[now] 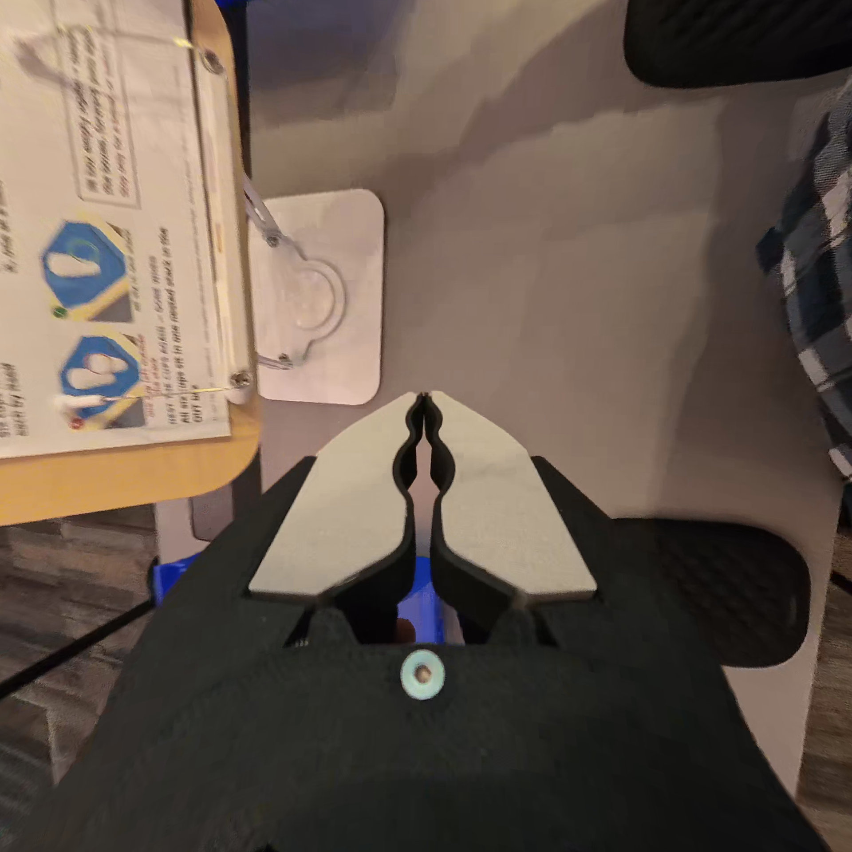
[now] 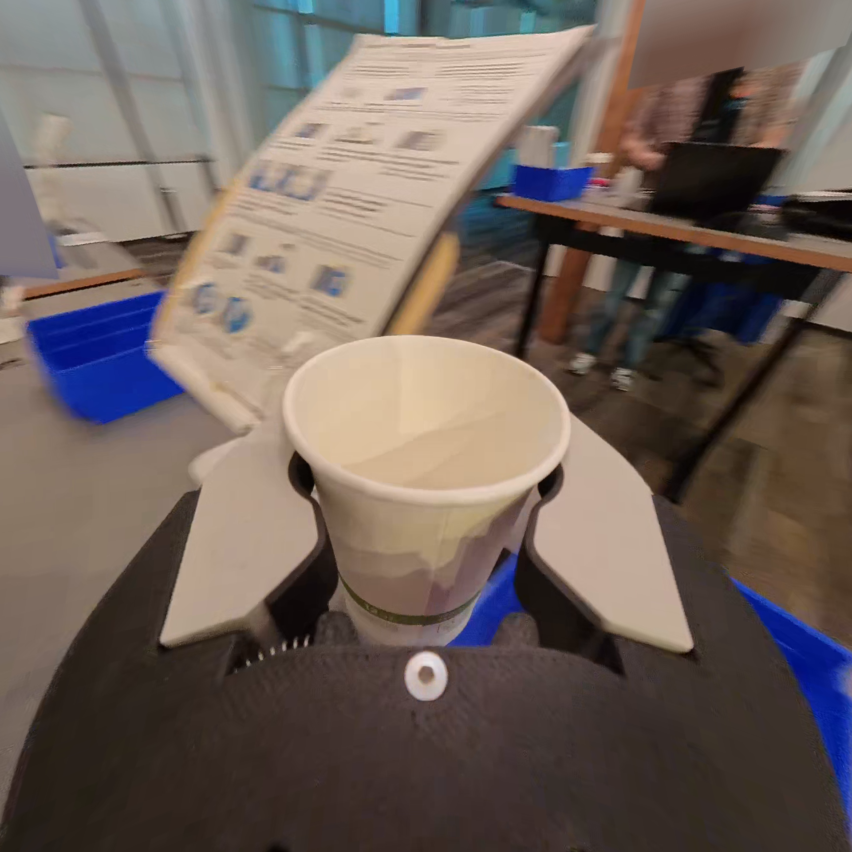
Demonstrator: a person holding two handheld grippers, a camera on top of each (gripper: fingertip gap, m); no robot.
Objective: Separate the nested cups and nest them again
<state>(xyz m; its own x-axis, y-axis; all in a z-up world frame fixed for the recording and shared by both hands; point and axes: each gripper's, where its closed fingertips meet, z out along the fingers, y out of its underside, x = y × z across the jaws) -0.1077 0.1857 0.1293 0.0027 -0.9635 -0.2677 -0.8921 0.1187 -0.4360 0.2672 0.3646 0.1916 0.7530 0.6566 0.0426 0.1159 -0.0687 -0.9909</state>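
Cup [image 2: 426, 461] sits upright in your right claw [image 2: 426, 479], clamped below the rim for nesting; your left claw [image 1: 423, 396] is closed, empty.

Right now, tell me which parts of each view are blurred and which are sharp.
Left wrist view: the instruction sheet is smeared and the desk blocky, while the shut left gripper stays crisp. Right wrist view: the background board and far table streak, while the paper cup in the right gripper's grasp is sharp.
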